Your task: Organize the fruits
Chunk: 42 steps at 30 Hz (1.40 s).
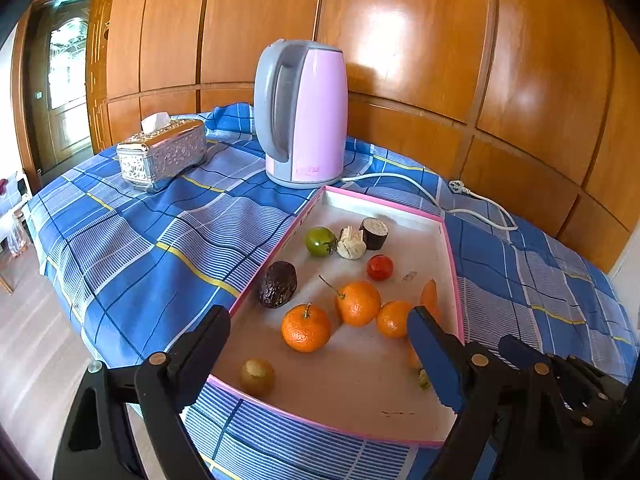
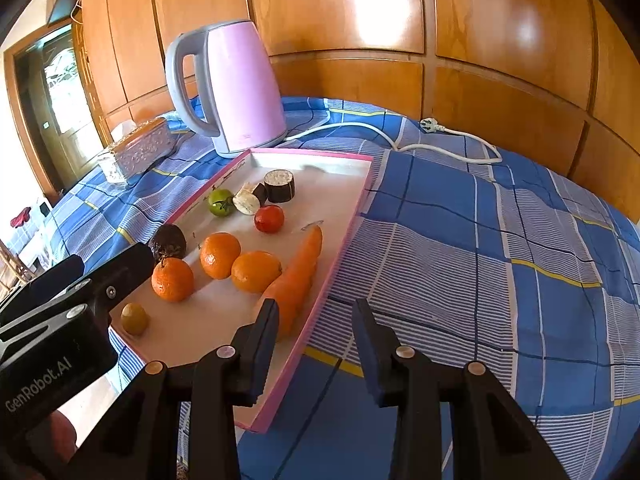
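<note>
While the blue plaid tablecloth point(image 2: 460, 240) covers the whole table, a shallow pink-rimmed tray point(image 1: 451, 256) lies on it just in front of the pink kettle point(image 1: 308, 120), whose white cord point(image 2: 460, 148) trails off across the cloth; a silver tissue box point(image 1: 164, 154) stands to the kettle's left. Both grippers hover at the tray's near end with fingers spread apart and nothing between them: the left gripper point(image 1: 320, 344) over the tray's near corner, the right gripper point(image 2: 316, 320) straddling the tray's right rim. Inside the tray, a carrot point(image 2: 298, 276) lies along the right side, touching one of three oranges point(image 1: 306, 328) clustered mid-tray. A dark wrinkled avocado point(image 1: 278, 284) sits against the left rim. Farther back are a dark cut cylinder piece point(image 1: 375, 233), a pale cut chunk point(image 1: 351, 243), a green tomato point(image 1: 320, 241) and a red tomato point(image 1: 380, 267). Smallest, a brownish-green round fruit point(image 1: 257, 377) rests near the tray's front edge.
</note>
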{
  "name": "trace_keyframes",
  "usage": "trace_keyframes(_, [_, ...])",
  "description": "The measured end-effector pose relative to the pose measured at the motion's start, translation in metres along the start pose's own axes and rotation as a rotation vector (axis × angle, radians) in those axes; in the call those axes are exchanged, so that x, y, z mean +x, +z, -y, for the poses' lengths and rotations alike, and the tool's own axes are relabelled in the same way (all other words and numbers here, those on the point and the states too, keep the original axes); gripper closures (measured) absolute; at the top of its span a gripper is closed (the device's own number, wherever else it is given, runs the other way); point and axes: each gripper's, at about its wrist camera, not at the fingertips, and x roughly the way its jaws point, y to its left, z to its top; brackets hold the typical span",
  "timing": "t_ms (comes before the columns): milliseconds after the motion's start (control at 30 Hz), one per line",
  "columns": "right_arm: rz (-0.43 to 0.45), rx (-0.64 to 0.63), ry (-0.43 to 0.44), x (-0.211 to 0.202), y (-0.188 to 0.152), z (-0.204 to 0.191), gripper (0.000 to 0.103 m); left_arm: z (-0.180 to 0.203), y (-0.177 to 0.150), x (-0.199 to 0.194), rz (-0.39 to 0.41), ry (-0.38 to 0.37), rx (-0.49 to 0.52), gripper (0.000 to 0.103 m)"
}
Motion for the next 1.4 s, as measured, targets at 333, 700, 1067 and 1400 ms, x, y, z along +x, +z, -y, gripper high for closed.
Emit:
trace_keyframes(333, [0.003, -0.001, -0.002, -0.0016, 0.0001, 0.0002, 0.065, 0.0004, 0.0015, -0.0015, 0.005, -0.003, 0.003, 0.011])
trace_keyframes(700, [0.004, -0.002, -0.001, -0.002, -0.0008, 0.0002, 0.065, 0.0027, 0.0024, -0.0042, 0.01, 0.0, 0.006, 0.009])
trace_keyframes(1067, [0.001, -0.004, 0.002, -0.0015, -0.003, -0.0009, 0.065, 0.0037, 0.0023, -0.0047, 0.01, -0.001, 0.004, 0.009])
trace_keyframes(1400, [-0.002, -0.001, 0.003, -0.0002, -0.0034, 0.0003, 0.065, 0.0033, 0.0014, -0.006, 0.022, -0.01, 0.014, 0.009])
